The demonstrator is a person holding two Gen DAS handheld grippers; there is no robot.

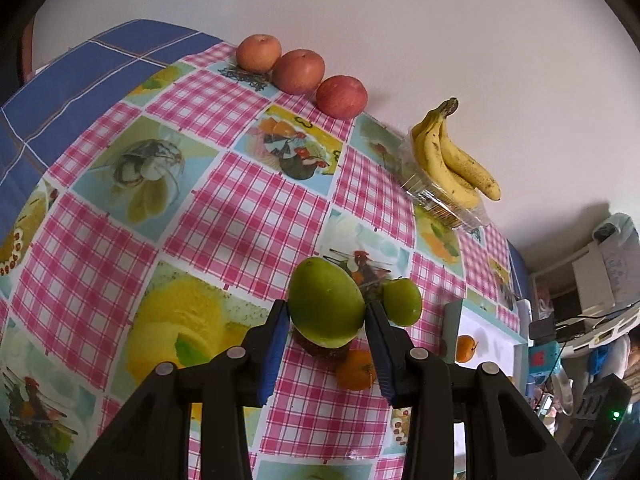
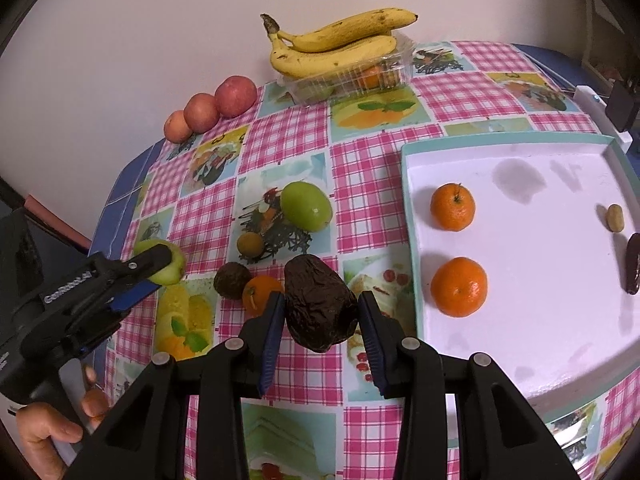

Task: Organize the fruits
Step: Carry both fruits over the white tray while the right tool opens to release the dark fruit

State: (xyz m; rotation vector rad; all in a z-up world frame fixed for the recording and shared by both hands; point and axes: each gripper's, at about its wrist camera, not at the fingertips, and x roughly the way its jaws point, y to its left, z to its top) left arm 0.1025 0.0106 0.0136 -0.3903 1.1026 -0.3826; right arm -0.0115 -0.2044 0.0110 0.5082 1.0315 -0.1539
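Between left gripper [image 1: 326, 322] pads: green fruit [image 1: 325, 305], clamped, lifted over checkered tablecloth [image 1: 224, 216]. Just right of it, second green fruit [image 1: 402, 301]; below, loose orange [image 1: 356, 369]. Far ahead, three apples [image 1: 300, 72] by wall, bananas [image 1: 452, 156] on clear box. Between right gripper [image 2: 320, 316] pads: dark wrinkled avocado [image 2: 320, 304], gripped. Right of it, white tray [image 2: 520, 320] holding two oranges [image 2: 458, 286]. Left, small dark fruit [image 2: 231, 280] touching orange.
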